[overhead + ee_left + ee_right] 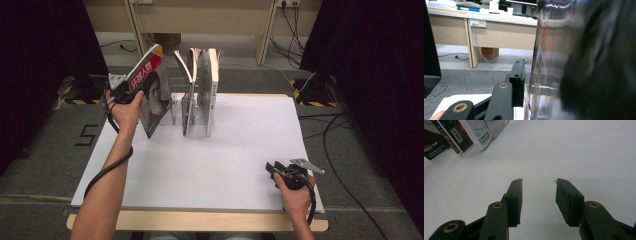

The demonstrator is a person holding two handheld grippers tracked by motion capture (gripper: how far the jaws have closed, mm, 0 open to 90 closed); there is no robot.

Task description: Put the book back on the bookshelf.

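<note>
Left gripper view: showing one black jaw of the left gripper (524, 82) standing just beside the glossy cover of the magazine (554, 65), a sliver of light between pad and cover; opposite jaw hidden behind the blurred cover; not pressing on the near side, reading as released with the magazine lying between the jaws.

High view: showing the left gripper (131, 90) sitting at the magazine (152, 95) spine, left hand (124, 111) wrapping the handle; magazine standing on its lower edge at the far-left part of the white table (200, 165), leaning left, red spine band uppermost, a printed portrait facing the near side; leaning apart from the upright books (200, 90) standing in the clear rack (176, 111) just to its right; cable trailing along the left forearm toward the near edge.

Right gripper view: showing the right gripper (538, 200) with jaws standing well apart, nothing between the pads, bare white surface under them; corners of the books (461, 135) lying at the upper left, well away.

High view again: placing the right gripper (280, 171) at the near-right corner of the table, right hand (296, 196) resting behind it, well apart from the magazine.
</note>
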